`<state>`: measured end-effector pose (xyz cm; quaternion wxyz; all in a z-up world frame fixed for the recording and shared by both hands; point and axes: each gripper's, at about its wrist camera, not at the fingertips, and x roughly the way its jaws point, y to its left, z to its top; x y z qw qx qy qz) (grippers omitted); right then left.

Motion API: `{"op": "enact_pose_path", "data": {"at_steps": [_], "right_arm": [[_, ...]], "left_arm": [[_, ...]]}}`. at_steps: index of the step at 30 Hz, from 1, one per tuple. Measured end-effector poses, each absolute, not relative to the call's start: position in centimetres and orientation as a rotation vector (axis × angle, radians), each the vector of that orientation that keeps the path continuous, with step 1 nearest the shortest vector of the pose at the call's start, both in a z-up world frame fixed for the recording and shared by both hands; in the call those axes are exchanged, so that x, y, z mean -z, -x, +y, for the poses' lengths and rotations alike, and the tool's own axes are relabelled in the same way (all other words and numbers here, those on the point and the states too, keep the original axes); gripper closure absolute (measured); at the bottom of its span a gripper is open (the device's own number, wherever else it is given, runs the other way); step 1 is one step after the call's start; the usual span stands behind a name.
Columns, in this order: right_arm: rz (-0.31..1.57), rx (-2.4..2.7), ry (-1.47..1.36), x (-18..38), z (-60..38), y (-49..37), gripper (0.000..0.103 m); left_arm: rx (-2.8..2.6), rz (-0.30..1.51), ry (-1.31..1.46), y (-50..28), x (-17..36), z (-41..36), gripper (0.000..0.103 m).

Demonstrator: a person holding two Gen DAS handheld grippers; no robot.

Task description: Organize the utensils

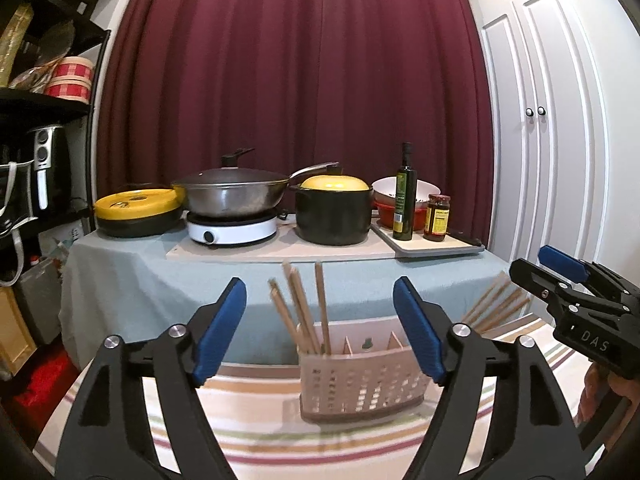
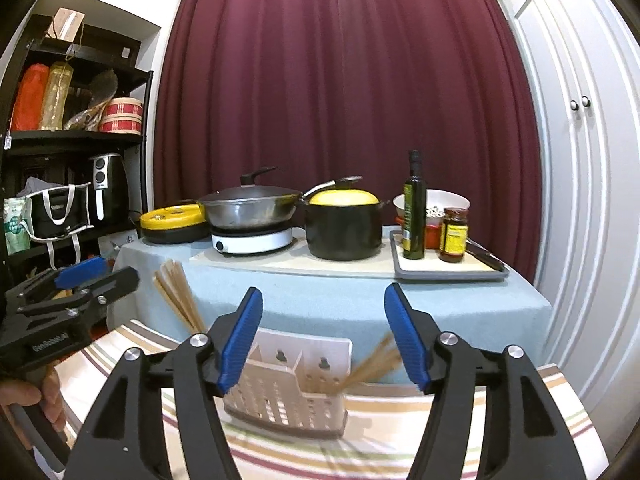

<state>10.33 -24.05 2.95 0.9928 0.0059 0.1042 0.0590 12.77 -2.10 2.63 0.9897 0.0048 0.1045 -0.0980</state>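
Tongs (image 1: 320, 330) (image 2: 324, 334) hover spread above caddy (image 1: 360, 384).

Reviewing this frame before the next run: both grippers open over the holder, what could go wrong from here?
1. The chopsticks lean loosely in the left end of the utensil holder; a finger of the left gripper could knock them out.
2. The holder looks light, so a nudge might tip it.
3. The right gripper is close by; they could collide.

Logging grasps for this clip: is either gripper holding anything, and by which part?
Nothing: left gripper and right gripper are both open, above the holder.
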Motion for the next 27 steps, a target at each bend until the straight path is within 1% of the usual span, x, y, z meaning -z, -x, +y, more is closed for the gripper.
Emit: {"op": "enact_pose_path", "data": {"at_steps": [2, 10, 14, 27], "right_arm": [[0.223, -0.105, -0.016, -2.6, -24.2, -9.3, 0.035], [0.267, -0.087, -0.028, -1.7, -24.5, -5.3, 0.028], [0.265, -0.08, -0.021, -2.2, -24.6, -3.5, 0.025], [0.227, -0.042, -0.019, -3.6, -24.9, 0.2, 0.024]], "left_arm": [[0.184, 0.211, -0.014, -11.4, -2.3, -1.9, 0.023], [0.163, 0.22, -0.005, -6.5, -1.9, -1.7, 0.014], [0.167, 0.212, -0.003, -4.5, -2.3, -1.8, 0.013], [0.153, 0.195, 0.004, -0.4, -3.3, -1.4, 0.011]]}}
